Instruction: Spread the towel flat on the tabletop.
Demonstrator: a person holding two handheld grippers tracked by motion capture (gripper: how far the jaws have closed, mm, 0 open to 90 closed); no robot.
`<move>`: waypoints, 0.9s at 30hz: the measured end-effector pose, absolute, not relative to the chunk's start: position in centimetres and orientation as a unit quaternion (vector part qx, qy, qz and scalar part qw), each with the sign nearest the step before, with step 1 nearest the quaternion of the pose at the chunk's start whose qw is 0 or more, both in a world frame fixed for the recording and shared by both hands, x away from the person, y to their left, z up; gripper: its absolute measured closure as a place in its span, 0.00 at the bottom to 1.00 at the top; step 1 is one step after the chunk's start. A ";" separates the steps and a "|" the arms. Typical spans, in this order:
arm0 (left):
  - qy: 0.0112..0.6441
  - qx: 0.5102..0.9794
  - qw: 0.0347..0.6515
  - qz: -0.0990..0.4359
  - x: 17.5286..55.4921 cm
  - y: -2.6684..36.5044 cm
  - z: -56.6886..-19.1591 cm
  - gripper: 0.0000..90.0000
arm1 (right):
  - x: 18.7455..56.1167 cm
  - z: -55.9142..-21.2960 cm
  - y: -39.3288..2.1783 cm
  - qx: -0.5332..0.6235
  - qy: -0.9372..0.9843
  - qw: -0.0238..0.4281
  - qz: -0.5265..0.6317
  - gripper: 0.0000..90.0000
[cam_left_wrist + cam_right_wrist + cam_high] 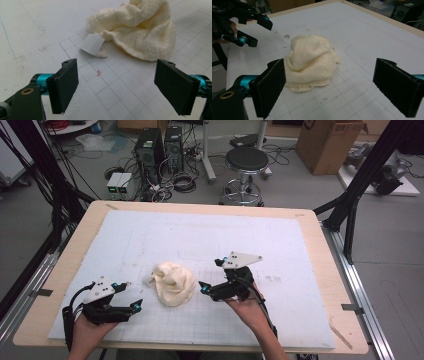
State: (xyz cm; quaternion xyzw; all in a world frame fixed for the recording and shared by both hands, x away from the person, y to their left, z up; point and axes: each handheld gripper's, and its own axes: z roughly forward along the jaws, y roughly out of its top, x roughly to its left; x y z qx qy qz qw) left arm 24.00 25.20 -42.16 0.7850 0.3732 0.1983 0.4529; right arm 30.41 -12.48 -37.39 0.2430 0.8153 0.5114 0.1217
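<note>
A crumpled cream cloth (172, 282) lies in a heap on the white gridded mat (210, 230), near its front middle. In the left gripper view the cloth (140, 30) has a small white tag (92, 44) sticking out at its near edge. My left gripper (131, 296) is open just left of the cloth, with its jaws spread wide and nothing between them (117, 87). My right gripper (210, 276) is open just right of the cloth, not touching it. In the right gripper view the cloth (312, 62) lies ahead of the open jaws (329, 87), and the left gripper (254, 30) shows beyond it.
The mat covers a wooden table (320, 270) with a bare rim all round. A faint red mark (99, 72) is on the grid near the tag. Beyond the table, a stool (246, 162), computer towers (160, 147) and a cardboard box (330, 142) stand on the floor.
</note>
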 end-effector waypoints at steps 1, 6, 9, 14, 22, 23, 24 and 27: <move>0.372 0.785 0.453 0.198 24.0 25.2 -42.1 0.22 | 30.6 -37.4 -12.0 0.242 0.816 0.117 0.512 0.12; 0.370 0.787 0.452 0.198 24.0 25.2 -42.2 0.22 | 31.3 -37.9 -9.8 0.230 0.829 0.099 0.500 0.12; 0.368 0.788 0.451 0.198 24.0 25.1 -42.2 0.22 | 31.6 -38.1 -8.5 0.221 0.835 0.097 0.494 0.12; 0.365 0.791 0.449 0.199 24.0 25.1 -42.2 0.22 | 32.1 -38.6 -6.9 0.208 0.843 0.085 0.490 0.21; 0.369 0.788 0.451 0.199 24.0 25.2 -42.2 0.22 | 33.1 -40.4 -4.4 0.201 0.861 0.059 0.463 0.39; 0.370 0.787 0.452 0.199 24.0 25.2 -42.2 0.22 | 33.2 -40.7 -4.1 0.197 0.865 0.055 0.458 0.43; 0.370 0.787 0.452 0.199 24.0 25.2 -42.2 0.22 | 33.3 -41.0 -3.9 0.197 0.868 0.054 0.453 0.45; 0.370 0.787 0.452 0.199 24.0 25.2 -42.2 0.22 | 33.5 -41.5 -3.4 0.201 0.874 0.058 0.439 0.50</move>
